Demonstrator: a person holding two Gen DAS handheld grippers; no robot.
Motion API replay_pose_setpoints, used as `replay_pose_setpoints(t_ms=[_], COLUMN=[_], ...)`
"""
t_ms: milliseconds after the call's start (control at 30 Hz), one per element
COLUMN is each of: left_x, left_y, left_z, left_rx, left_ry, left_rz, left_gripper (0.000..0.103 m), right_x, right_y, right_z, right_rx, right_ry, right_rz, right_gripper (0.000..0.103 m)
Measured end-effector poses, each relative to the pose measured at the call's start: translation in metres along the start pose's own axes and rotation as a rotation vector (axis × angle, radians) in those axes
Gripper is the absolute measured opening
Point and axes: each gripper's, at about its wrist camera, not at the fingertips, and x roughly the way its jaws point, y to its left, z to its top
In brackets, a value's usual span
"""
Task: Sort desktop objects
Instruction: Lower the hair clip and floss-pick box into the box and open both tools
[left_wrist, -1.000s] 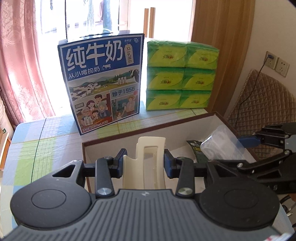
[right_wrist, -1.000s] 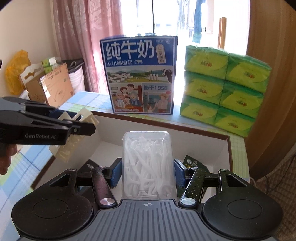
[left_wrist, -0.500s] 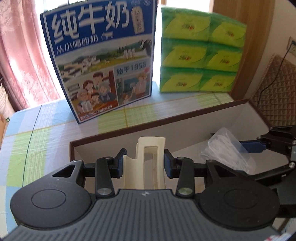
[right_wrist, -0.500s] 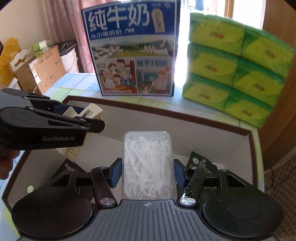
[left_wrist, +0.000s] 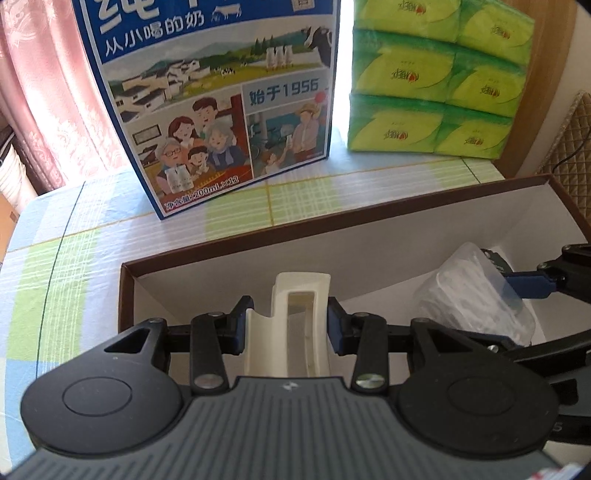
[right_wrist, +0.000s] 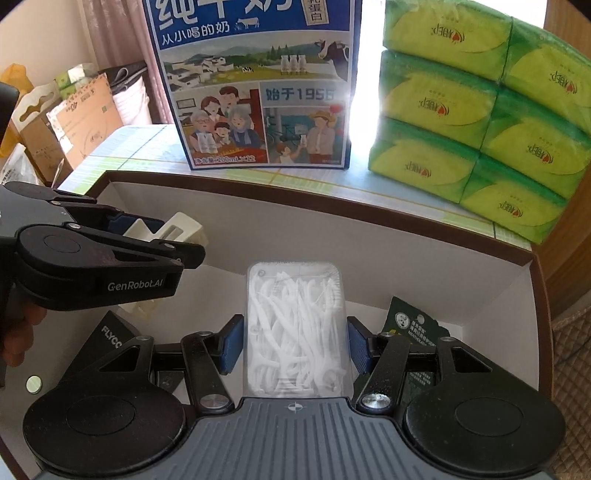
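Cream plastic holder (left_wrist: 291, 325) clamped in my left gripper (left_wrist: 290, 325), clear floss-pick case (right_wrist: 295, 328) pinched in my right gripper (right_wrist: 295, 341) — both hover over the white-lined box (right_wrist: 369, 240), so I'd say drop-off is next.

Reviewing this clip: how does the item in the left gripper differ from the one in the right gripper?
The left gripper holds a cream plastic holder, opaque, with an open rectangular slot; the right gripper holds a clear floss-pick case, see-through and packed with white picks. The holder looks empty; the case looks full. The holder sits toward the open box's left end, the case mid-box. Both are clamped by blue pads above the box interior.
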Motion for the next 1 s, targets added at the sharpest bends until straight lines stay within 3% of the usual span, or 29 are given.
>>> replay_pose_setpoints(t_ms=[233,367,767,900,1000], left_x=[0.005,0.004,-0.002,-0.007,-0.012], left_y=[0.002,0.003,0.002,0.001,0.001], left_z=[0.001,0.001,0.001,0.002,0.004], left_rx=[-0.007,-0.011,-0.002,-0.001,0.005], left_ry=[0.012,0.011,-0.006,-0.015,-0.038], left_rz=[0.002,0.014,0.01,0.016,0.036], left_gripper=[0.037,0.045,0.054,0.056,0.064], right_x=[0.005,0.007,0.01,0.009,0.003], right_y=[0.0,-0.001,-0.003,-0.004,-0.007], right_z=[0.003,0.004,0.006,0.005,0.005], right_rx=[0.003,0.005,0.011,0.016,0.028], right_ry=[0.004,0.006,0.002,-0.023,-0.069], right_rz=[-0.005,-0.006,-0.022,-0.022,-0.021], right_gripper=[0.055,0.055,0.055,0.055,0.055])
